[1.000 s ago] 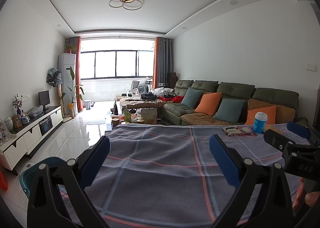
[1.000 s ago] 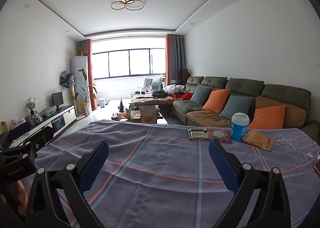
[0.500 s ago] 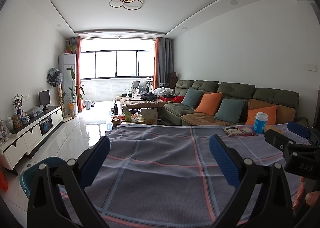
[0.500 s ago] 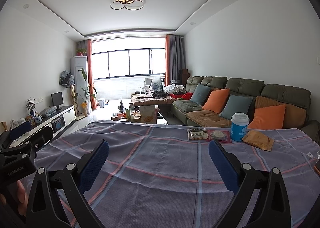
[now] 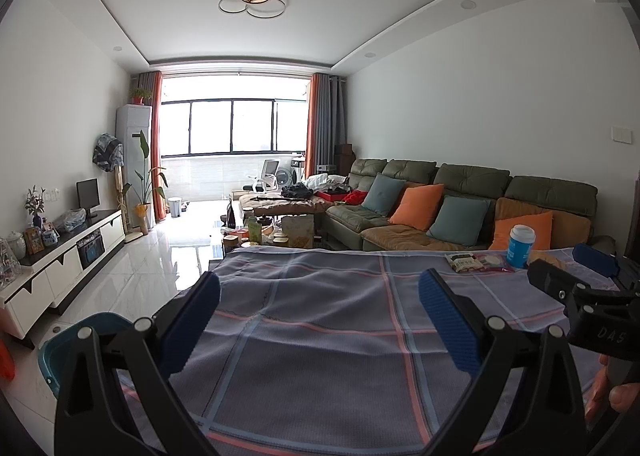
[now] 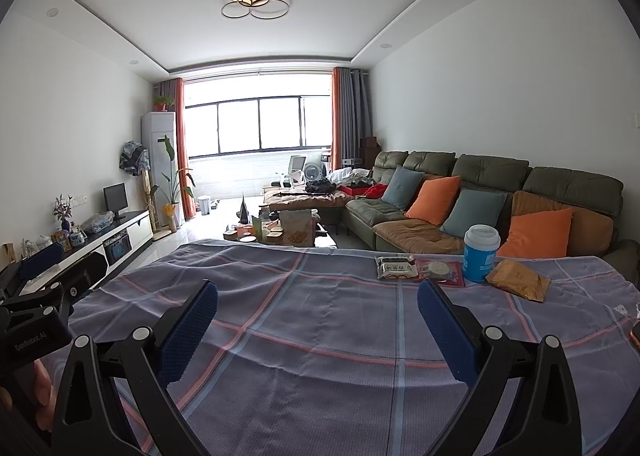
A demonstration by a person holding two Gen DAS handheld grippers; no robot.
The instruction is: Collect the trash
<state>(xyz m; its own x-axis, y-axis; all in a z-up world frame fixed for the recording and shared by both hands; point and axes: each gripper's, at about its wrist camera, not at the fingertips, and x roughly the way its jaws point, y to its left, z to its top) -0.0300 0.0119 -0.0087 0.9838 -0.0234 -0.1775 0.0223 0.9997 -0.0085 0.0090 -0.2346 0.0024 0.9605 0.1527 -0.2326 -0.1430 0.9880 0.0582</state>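
Left gripper (image 5: 319, 320) hovering wide open over plaid tablecloth (image 5: 320, 336); blue cup (image 5: 521, 246) and wrappers (image 5: 464, 261) sitting far right (right gripper (image 5: 576, 276) edging in beside them).

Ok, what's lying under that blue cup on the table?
The blue cup stands on the checked tablecloth, beside a red packet and a brown packet. Whether either packet's edge runs under its base cannot be seen.

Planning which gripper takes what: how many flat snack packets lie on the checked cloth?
3, in a row at the far right: a pale packet, a red packet beside it, and a brown packet right of the blue cup. More may lie out of view.
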